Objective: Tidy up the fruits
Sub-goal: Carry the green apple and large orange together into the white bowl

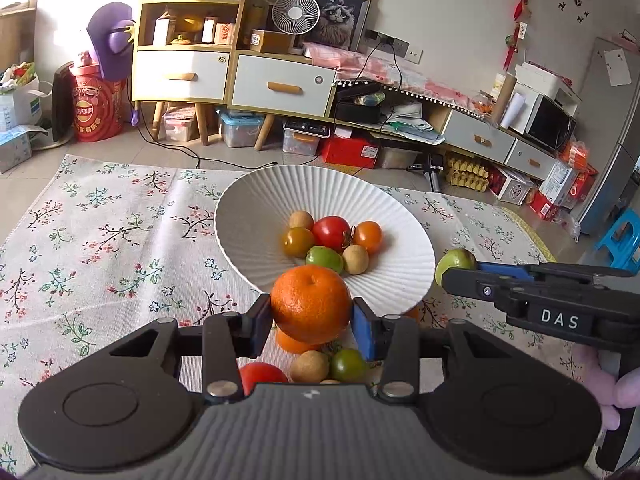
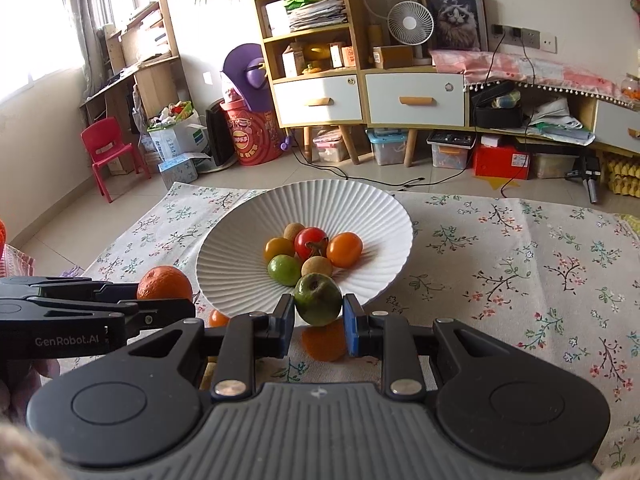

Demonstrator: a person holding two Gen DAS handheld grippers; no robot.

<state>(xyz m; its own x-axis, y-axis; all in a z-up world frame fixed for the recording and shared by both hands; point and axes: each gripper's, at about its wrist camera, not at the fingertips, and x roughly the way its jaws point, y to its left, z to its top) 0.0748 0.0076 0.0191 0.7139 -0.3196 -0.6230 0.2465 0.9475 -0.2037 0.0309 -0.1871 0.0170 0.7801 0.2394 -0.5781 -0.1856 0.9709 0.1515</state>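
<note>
Two fruits are mid-carry: the left hand-held gripper [image 1: 311, 320] clamps an orange [image 1: 311, 303], the right hand-held gripper [image 2: 318, 318] a green fruit [image 2: 318, 299], both at the bowl's [image 2: 240, 248] near rim. Next, probably lower and release inside.

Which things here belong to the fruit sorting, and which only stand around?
Job: left tongs holding orange; right tongs holding green fruit; white bowl; loose fruits on cloth.
Around: fans, cat picture, red chair.
</note>
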